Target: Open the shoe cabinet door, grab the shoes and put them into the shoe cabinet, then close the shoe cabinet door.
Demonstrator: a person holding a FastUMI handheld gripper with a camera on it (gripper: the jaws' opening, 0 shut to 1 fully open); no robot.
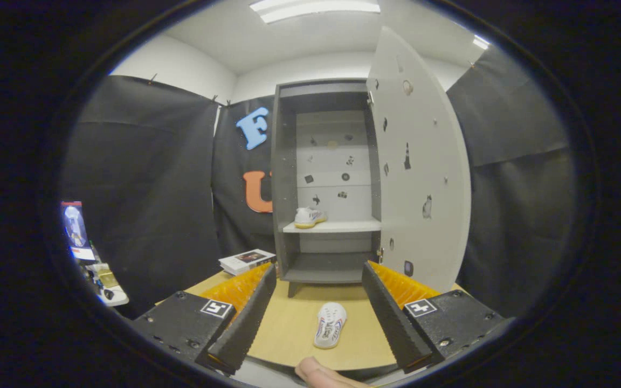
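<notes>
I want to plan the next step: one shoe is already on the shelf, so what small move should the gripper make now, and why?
Probably lower the open gripper onto the shoe lying on the table between its fingers, then close on it. The cabinet door already stands open, and one shoe on the shelf is in place, so this second shoe is what remains.

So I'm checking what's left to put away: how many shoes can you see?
2. One white shoe with a yellow sole sits on the grey cabinet's middle shelf. Another white shoe lies on the wooden table, between the open gripper's fingers. None seems hidden.
</notes>
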